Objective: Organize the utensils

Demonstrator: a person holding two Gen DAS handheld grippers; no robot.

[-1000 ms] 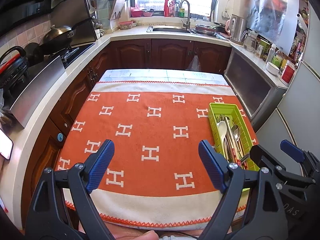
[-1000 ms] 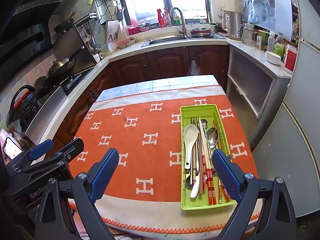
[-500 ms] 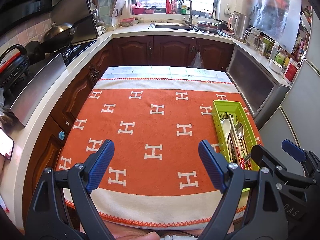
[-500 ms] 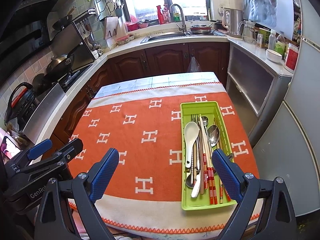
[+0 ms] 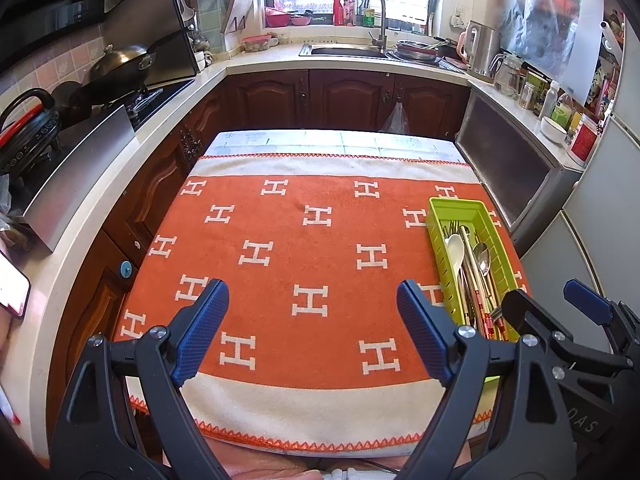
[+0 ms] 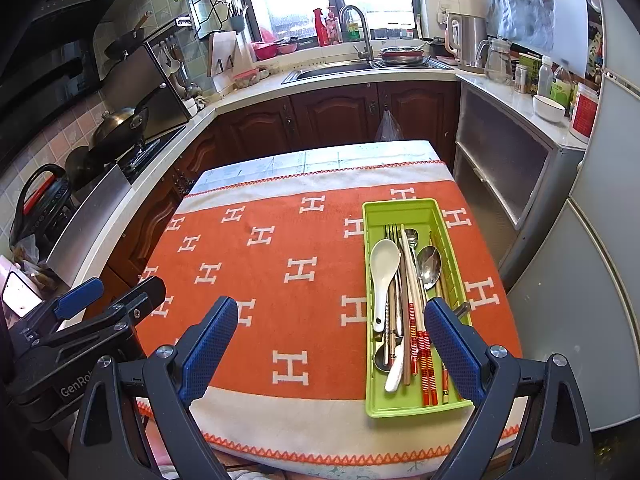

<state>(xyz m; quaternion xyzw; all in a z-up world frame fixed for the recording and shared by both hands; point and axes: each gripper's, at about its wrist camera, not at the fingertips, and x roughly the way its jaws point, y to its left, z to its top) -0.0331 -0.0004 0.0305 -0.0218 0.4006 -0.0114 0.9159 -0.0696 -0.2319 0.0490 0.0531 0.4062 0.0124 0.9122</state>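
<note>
Wok (image 5: 120, 66) sits on the stove at upper left of the left wrist view, w/ a red-handled black appliance (image 5: 24, 128) below it at the left edge. Sink (image 5: 344, 51) and faucet are top centre under the window; kettle (image 5: 482, 50) to its right.

Worktop (image 5: 320, 140) fills mid-frame, covered by an orange cloth (image 5: 304, 248) w/ white H marks. Left gripper (image 5: 313, 330) is at bottom centre of that view, jaws spread wide, nothing between the blue pads, cloth visible in the gap.

Green tray (image 5: 438, 248) lies at right of the cloth, near its right edge, long axis running away from the camera. In the right wrist view the tray (image 6: 400, 210) is at centre-right; inside it, left to right: white ceramic spoon (image 6: 383, 264), forks (image 6: 392, 236), chopsticks (image 6: 416, 320) w/ red-banded ends, metal spoon (image 6: 429, 266). All lie lengthwise, overlapping.

Right gripper (image 6: 330, 346) is at bottom of its own view, also wide open & holding nothing; its right finger overlaps the tray's near right part in the frame, contact can't be told. Same gripper shows at lower right in the left wrist view (image 5: 560, 312).

Fridge (image 6: 600, 280) takes the right edge.
</note>
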